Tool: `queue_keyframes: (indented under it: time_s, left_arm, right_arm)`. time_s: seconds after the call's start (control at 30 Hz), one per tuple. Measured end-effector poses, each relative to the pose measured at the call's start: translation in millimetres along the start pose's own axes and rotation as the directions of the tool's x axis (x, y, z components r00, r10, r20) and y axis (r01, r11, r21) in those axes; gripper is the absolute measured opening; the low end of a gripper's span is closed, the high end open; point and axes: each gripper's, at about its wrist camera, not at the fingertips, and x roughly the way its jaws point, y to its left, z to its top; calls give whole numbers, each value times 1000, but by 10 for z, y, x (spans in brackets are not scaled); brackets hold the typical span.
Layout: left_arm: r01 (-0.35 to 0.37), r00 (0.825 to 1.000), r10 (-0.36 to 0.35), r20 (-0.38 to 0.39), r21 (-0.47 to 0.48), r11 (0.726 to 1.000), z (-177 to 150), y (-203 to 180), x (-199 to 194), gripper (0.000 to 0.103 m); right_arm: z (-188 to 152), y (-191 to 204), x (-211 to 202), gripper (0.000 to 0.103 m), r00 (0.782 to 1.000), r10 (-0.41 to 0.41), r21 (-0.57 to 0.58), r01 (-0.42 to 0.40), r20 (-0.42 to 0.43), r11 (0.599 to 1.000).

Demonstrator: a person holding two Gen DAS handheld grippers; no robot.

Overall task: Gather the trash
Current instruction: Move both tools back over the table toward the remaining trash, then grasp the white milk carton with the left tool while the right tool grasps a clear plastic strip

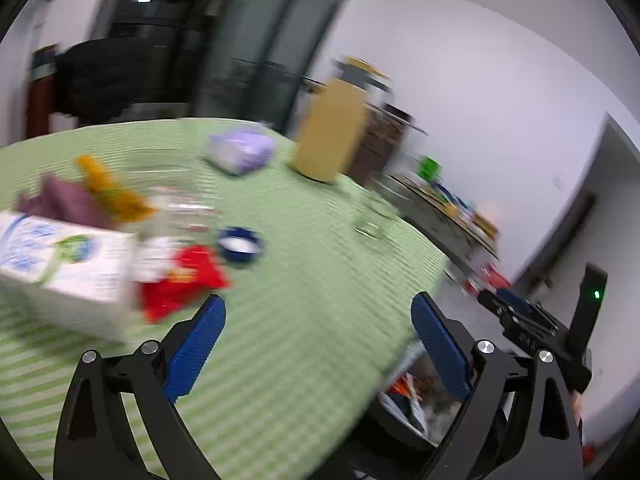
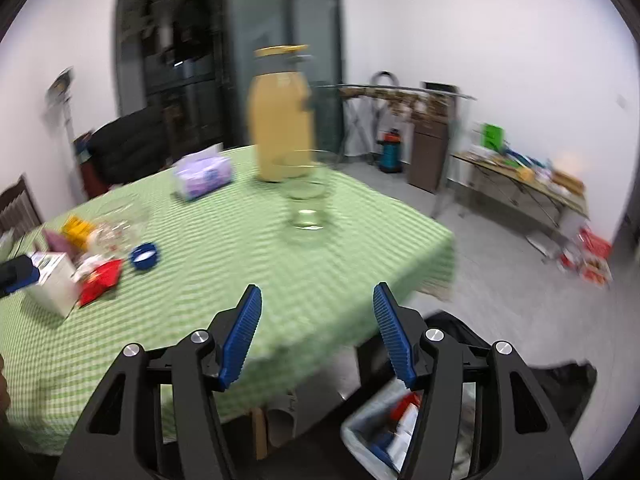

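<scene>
On the table's left side: red wrapper (image 1: 182, 280) lies beside the carton (image 1: 60, 264).
Left gripper (image 1: 318, 320): wide open, empty, nearer; wrapper ahead-left.
Right gripper (image 2: 318, 316): open, empty, above the bin (image 2: 384, 428).

Open left gripper (image 1: 318, 326) over tablecloth (image 1: 300, 340), empty.

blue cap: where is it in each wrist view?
Left wrist: blue cap sits left of centre on the table, just above the red wrapper.
Right wrist: blue cap sits at left, right of the same wrapper.
Shared landmark: yellow jug at the table's far edge.
</scene>
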Motion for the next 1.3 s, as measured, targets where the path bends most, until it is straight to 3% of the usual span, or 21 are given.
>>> queue_keyframes:
  time_s: [0.23, 0.33, 0.37, 0.43, 0.5, 0.53, 0.63, 0.7, 0.83, 0.9, 1.03, 1.13, 1.2, 1.23, 1.27, 1.3]
  left_arm:
    - [-164, 983, 175, 48, -180, 970, 21, 995, -329, 91]
    - [-203, 975, 219, 45, -229, 952, 1, 1279, -421, 91]
    - [-216, 971, 234, 45, -249, 944, -19, 1396, -462, 91]
    - [-237, 965, 258, 43, -276, 931, -45, 1573, -521, 91]
    - [-255, 959, 280, 41, -304, 918, -74, 1748, -586, 91]
    - [-257, 958, 284, 40, -314, 914, -108, 1774, -602, 91]
    - [-270, 954, 297, 29, -339, 901, -149, 1933, -634, 91]
    - [-272, 955, 296, 17, -350, 897, -170, 2002, -639, 91]
    - [-247, 965, 264, 2, -349, 904, -235, 2024, -684, 91]
    - [-246, 966, 259, -5, -328, 912, -260, 1980, -704, 91]
    - [-236, 970, 244, -2, -267, 934, -382, 1832, -846, 91]
    - [-232, 970, 241, 11, -237, 943, -544, 1736, -1076, 91]
    - [-238, 969, 248, 16, -226, 945, -658, 1703, -1224, 95]
    - [-248, 966, 258, 18, -224, 943, -716, 1691, -1297, 95]
    - [-256, 963, 267, 21, -223, 941, -788, 1676, -1379, 95]
    - [-259, 962, 271, 22, -226, 939, -811, 1669, -1394, 95]
  right_arm:
    - [232, 1107, 533, 56, 983, 177, -176, -182, -44, 968]
    - [348, 1576, 772, 55, 949, 300, -195, -313, -93, 929]
    - [401, 1750, 886, 50, 913, 386, -172, -404, -132, 898]
    - [454, 1972, 1026, 26, 863, 474, -136, -498, -174, 857]
    - [512, 2222, 1186, 19, 801, 556, -95, -585, -222, 805]
    - [536, 2343, 1250, 19, 774, 587, -82, -618, -239, 782]
    - [584, 2563, 1338, 19, 719, 644, -44, -675, -262, 736]
    - [608, 2707, 1442, 19, 663, 688, -4, -721, -294, 693]
    - [585, 2826, 1537, 19, 644, 699, 35, -727, -311, 686]
    - [538, 2786, 1479, 20, 613, 725, 79, -744, -315, 663]
    - [277, 2806, 1192, 20, 501, 787, 126, -810, -360, 573]
    - [-20, 2986, 823, 20, 376, 831, 141, -874, -409, 465]
    - [-114, 3079, 622, 20, 322, 852, 143, -901, -413, 410]
    - [-114, 3106, 554, 20, 322, 855, 137, -904, -407, 405]
    - [-93, 3103, 435, 20, 354, 850, 102, -901, -391, 422]
    - [-55, 3081, 331, 20, 431, 825, 32, -880, -367, 474]
